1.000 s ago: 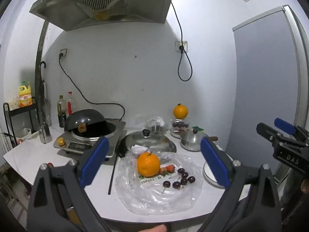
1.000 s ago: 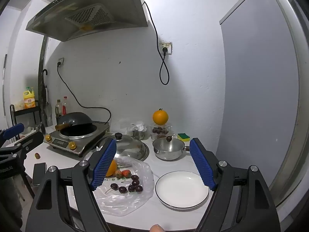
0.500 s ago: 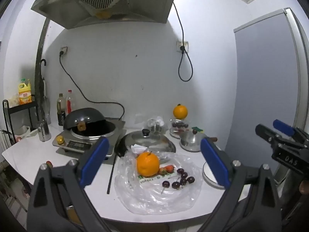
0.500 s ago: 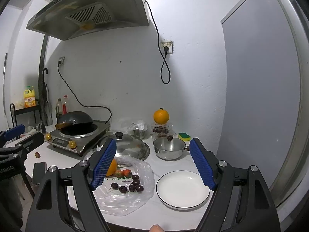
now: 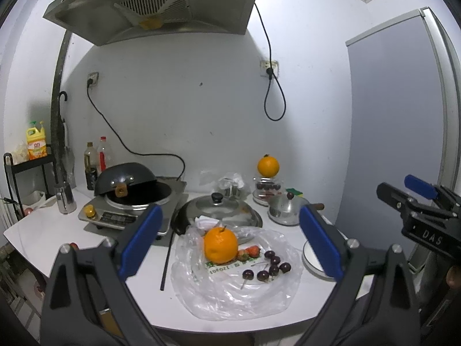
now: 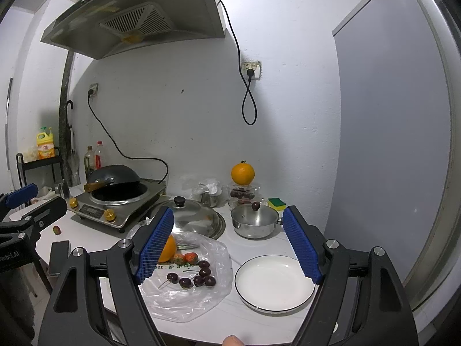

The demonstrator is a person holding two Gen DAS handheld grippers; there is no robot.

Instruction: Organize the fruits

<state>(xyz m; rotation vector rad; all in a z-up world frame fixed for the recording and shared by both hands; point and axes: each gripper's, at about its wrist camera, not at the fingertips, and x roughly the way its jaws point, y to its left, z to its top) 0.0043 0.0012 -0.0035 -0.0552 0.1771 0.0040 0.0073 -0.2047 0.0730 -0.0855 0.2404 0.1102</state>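
Both tongs hang back from the tabletop (image 6: 121, 245), jaws wide apart and empty: left tongs (image 5: 227, 242), right tongs (image 6: 227, 248); neither touches any fruit.

The fruit lies on a crumpled clear plastic bag (image 5: 230, 288) near the front edge; the orange (image 5: 220, 244) sits at the bag's 11 o'clock, stem up, round, so it has no long axis to speak of; two strawberries (image 5: 248, 252) lie touching it at its 4 o'clock; the cherries (image 5: 270, 265) cluster at the bag's 3 o'clock, their stems pointing roughly toward 7 o'clock. The empty white plate (image 6: 273, 281) is just beside the bag at its 3 o'clock.

The orange is likely firm and fairly heavy, with a smooth rind that may roll; take it across its widest girth. Strawberries and cherries look soft and easily bruised; a gentle pinch across the body seems best; the film underneath may slide or cling.
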